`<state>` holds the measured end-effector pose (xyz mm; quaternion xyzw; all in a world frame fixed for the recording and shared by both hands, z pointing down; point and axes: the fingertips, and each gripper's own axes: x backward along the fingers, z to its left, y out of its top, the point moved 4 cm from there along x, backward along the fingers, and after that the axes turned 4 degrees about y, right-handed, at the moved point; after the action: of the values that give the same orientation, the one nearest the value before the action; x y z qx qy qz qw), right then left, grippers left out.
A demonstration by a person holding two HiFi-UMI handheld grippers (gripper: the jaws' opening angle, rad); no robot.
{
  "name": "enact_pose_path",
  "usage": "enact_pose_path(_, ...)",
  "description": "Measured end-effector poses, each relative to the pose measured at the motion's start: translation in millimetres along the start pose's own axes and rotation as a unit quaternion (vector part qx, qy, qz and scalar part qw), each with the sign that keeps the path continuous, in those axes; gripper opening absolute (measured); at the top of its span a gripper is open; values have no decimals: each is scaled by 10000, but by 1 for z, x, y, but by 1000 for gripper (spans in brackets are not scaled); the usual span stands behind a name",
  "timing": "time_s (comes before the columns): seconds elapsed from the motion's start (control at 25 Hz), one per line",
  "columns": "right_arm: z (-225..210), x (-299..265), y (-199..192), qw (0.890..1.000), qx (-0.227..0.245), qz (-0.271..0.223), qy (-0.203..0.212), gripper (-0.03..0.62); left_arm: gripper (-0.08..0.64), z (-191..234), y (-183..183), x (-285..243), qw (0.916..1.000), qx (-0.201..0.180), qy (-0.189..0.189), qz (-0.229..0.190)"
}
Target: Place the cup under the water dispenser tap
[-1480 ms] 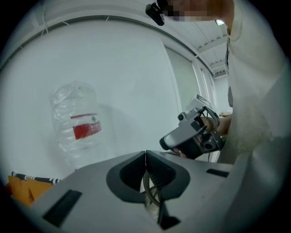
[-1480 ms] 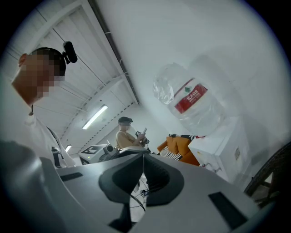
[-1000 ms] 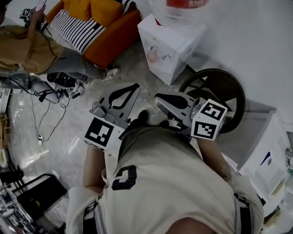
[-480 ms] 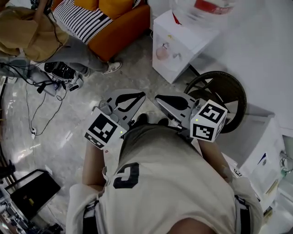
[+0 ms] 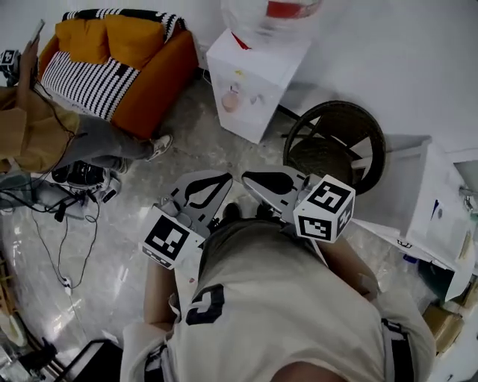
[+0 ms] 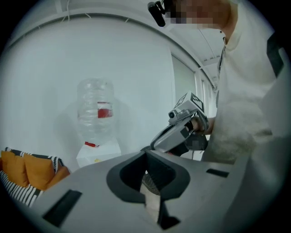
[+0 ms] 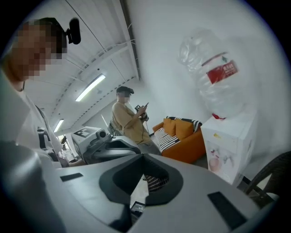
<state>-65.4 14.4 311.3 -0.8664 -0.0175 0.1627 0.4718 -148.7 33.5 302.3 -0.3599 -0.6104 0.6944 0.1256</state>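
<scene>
No cup shows in any view. The white water dispenser [image 5: 250,82] stands on the floor against the wall, carrying a clear bottle [image 5: 269,15] with a red label. It also appears in the left gripper view as dispenser [image 6: 97,152] and in the right gripper view as dispenser [image 7: 227,145]. My left gripper [image 5: 226,176] and right gripper [image 5: 248,177] are held close together in front of my torso, short of the dispenser. The left gripper [image 6: 146,152] is shut with nothing in it. The right gripper [image 7: 142,156] has its jaws meeting at the tip, with nothing in it.
An orange sofa [image 5: 112,67] with striped cushions stands left of the dispenser. A round dark wicker chair [image 5: 336,145] and a white cabinet [image 5: 426,209] are to the right. A person [image 5: 30,127] in tan is at the far left, with cables [image 5: 67,224] on the floor.
The head view has swung, so the dispenser and sofa now sit further left in the picture. Both grippers stay shut and close together in front of my torso.
</scene>
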Motion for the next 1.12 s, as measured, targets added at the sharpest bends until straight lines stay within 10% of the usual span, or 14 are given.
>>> enact_pose_path(0.48, 4, 2, -11, 9951, -440, -110, -874, 28, 57, 17, 1, 7, 9991, 180, -285, -273)
enact_pose_path(1.12, -1, 16, -5, 9951, -104, -414, -895, 28, 57, 5, 8, 0, 9981, -169, -548, -214)
